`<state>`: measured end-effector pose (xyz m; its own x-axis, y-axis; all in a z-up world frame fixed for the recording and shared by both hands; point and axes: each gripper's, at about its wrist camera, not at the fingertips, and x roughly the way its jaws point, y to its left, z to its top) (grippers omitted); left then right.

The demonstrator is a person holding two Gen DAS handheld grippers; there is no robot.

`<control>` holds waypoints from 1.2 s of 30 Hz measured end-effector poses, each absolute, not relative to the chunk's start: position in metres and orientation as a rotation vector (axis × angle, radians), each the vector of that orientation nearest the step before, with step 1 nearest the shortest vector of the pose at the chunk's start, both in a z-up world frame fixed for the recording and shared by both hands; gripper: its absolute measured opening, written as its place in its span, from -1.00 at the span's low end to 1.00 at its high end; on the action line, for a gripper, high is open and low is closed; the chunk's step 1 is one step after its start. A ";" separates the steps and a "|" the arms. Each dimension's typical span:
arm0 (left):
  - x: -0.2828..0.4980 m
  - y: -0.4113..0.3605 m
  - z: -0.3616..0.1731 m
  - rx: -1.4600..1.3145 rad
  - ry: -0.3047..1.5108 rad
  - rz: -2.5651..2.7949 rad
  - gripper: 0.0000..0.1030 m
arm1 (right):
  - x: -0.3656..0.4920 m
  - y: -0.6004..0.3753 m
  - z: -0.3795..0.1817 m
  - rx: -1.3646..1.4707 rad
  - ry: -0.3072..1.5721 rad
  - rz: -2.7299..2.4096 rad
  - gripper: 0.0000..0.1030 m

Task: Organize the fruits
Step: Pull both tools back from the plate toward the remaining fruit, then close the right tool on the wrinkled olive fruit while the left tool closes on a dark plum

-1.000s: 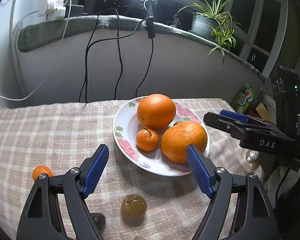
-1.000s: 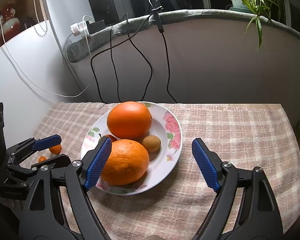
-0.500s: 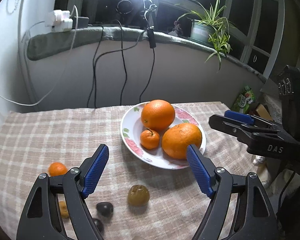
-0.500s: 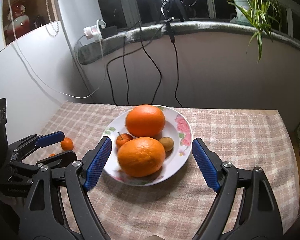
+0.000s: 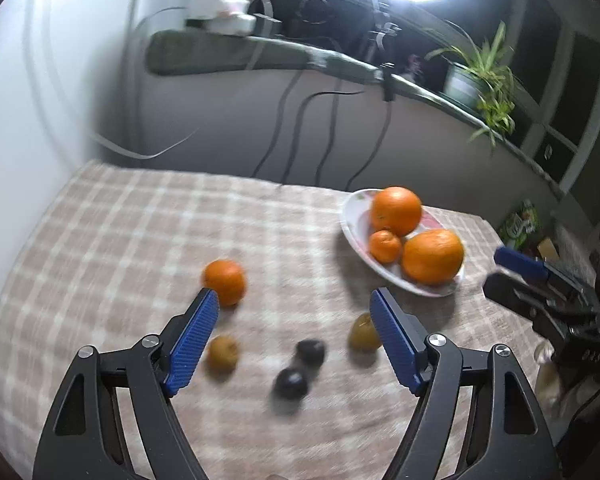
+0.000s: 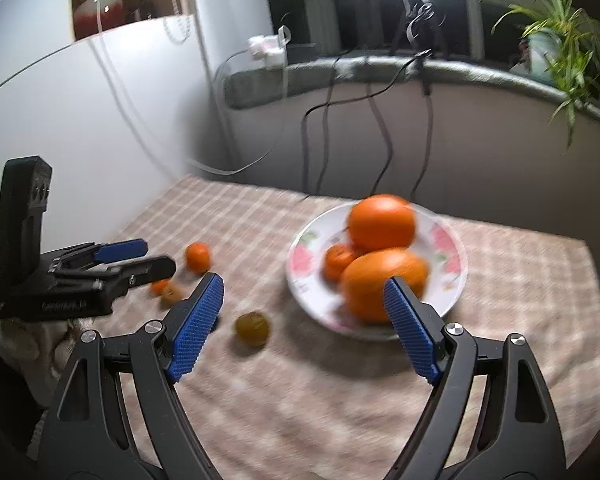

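A flowered white plate [image 5: 356, 232] [image 6: 452, 264] holds two large oranges [image 5: 396, 210] [image 5: 432, 256] and a small mandarin [image 5: 385, 245]. Loose on the checked cloth lie a mandarin [image 5: 225, 281] [image 6: 198, 256], two brownish fruits [image 5: 222, 353] [image 5: 362, 334] and two dark fruits [image 5: 310, 353] [image 5: 290, 385]. My left gripper [image 5: 294, 338] is open and empty above the loose fruits. My right gripper [image 6: 304, 324] is open and empty, with a greenish-brown fruit [image 6: 253, 328] on the cloth between its fingers and the plate to its right.
The checked cloth [image 5: 140, 240] covers the table up to a curved wall with hanging cables [image 5: 300, 136]. A potted plant [image 6: 556, 48] stands on the sill. The left gripper shows in the right wrist view [image 6: 120, 260], the right gripper in the left wrist view [image 5: 524, 276].
Both grippers have pulled back and swung left, away from the plate. More loose fruits have come into the left wrist view. The plate now sits to the right in both views.
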<state>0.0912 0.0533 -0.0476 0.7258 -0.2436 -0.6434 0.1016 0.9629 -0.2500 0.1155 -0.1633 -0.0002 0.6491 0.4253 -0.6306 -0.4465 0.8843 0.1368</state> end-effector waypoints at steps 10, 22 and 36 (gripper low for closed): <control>0.059 0.083 -0.064 -0.242 0.764 -0.148 0.02 | 0.107 -0.144 -0.030 -0.007 0.819 0.556 0.38; 0.061 0.051 -0.089 -0.213 0.841 -0.260 -0.30 | 0.121 -0.129 -0.063 -0.019 0.927 0.582 -0.08; 0.074 0.047 -0.107 -0.190 0.905 -0.268 -0.44 | 0.144 -0.109 -0.084 -0.044 0.977 0.586 -0.23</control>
